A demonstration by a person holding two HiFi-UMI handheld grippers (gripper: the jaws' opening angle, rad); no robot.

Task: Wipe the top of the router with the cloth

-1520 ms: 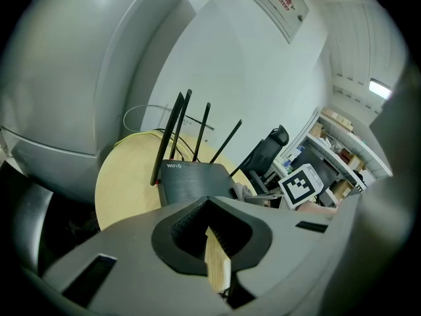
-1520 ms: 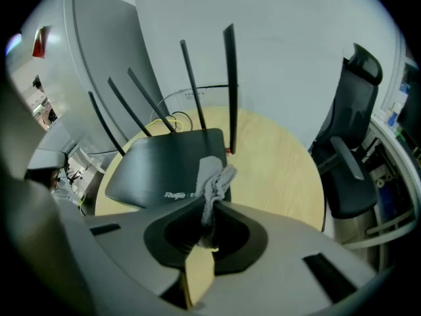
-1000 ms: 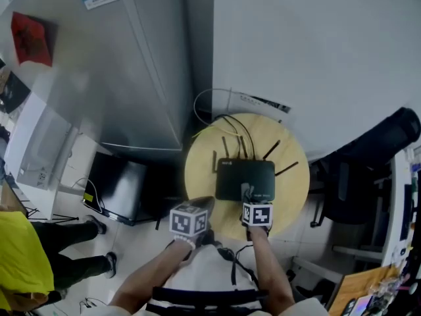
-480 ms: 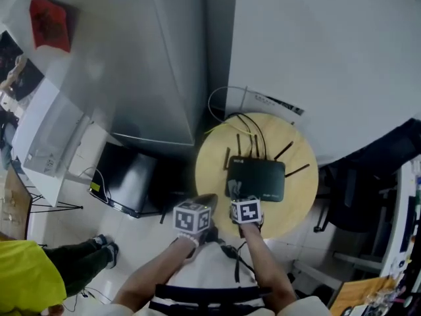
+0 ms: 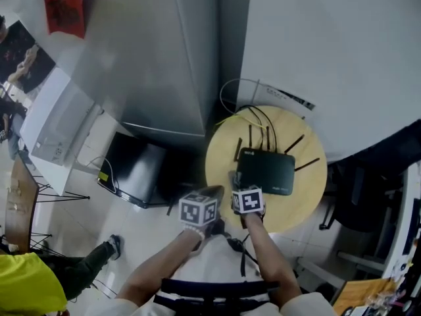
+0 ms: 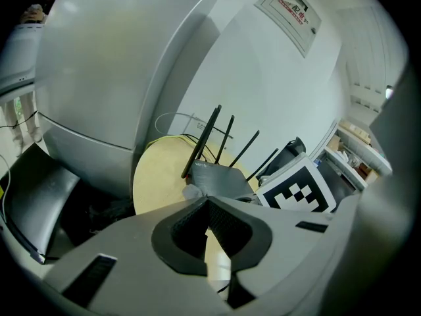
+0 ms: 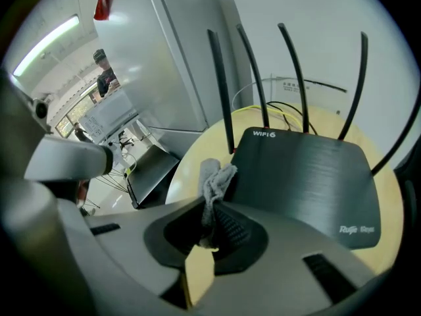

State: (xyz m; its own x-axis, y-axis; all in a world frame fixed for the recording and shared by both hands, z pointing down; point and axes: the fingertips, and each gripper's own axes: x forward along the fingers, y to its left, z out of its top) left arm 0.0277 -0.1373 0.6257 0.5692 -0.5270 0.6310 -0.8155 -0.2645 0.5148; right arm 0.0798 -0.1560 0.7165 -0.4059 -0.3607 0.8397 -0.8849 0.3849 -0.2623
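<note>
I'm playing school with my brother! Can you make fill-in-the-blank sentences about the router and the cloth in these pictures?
1. The right gripper pinches a grey ____.
2. The router is the colour ____.
3. The router sits on a ____ table.
4. The left gripper is shut with ____ between its jaws.

Missing words: cloth; black; round; nothing.

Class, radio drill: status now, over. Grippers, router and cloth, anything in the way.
Right gripper shut on cloth, cloth at left edge of router. Left gripper shut, empty, beside the table. Antennas upright at rear; top unobstructed.
</note>
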